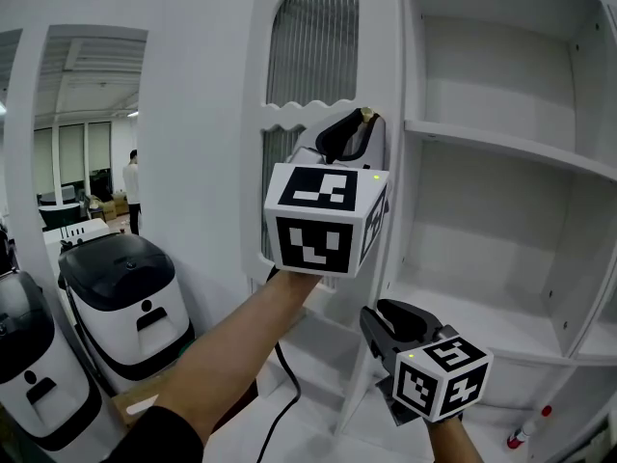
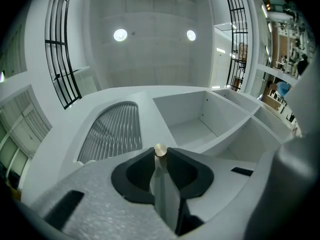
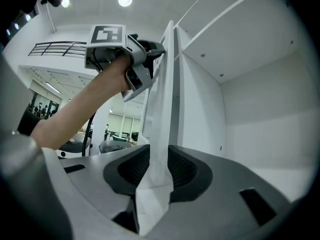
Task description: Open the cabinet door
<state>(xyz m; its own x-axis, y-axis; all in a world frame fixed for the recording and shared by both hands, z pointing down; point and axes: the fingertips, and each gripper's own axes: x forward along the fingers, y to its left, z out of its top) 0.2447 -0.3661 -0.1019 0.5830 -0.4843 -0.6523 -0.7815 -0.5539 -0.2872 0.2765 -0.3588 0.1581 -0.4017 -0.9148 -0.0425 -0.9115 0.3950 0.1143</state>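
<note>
At the left of the open white shelving [image 1: 501,143], the cabinet door [image 1: 308,116] stands upright, with an arched ribbed-glass panel set in its upper half. Its long axis is vertical, and its free edge is on the right, next to the bare shelves. A small brass knob [image 1: 366,116] sits on that edge at about mid-height.

The left gripper [image 1: 352,133] is at the knob, tilted upward. In its own view the thin door edge runs straight up between its jaws, which are closed on the edge, and the knob [image 2: 160,149] sits just beyond the tips.

The right gripper [image 1: 390,318] is lower on the same edge, held level. In its own view the door edge [image 3: 162,109] rises between its jaws. The jaws straddle the edge with their ribbed pads showing on either side, and no clamping is visible. The left gripper [image 3: 145,54] shows directly above on the same edge.

A dark slit shows between the door edge and the cabinet's upright panel, so the door looks slightly ajar rather than shut. The hinge side seems to be on the far left.

Both grippers already hold the free edge between their jaws, the left one nearer the knob. The coming move therefore looks like a pull toward the person, swinging the edge out and away from the shelves.
</note>
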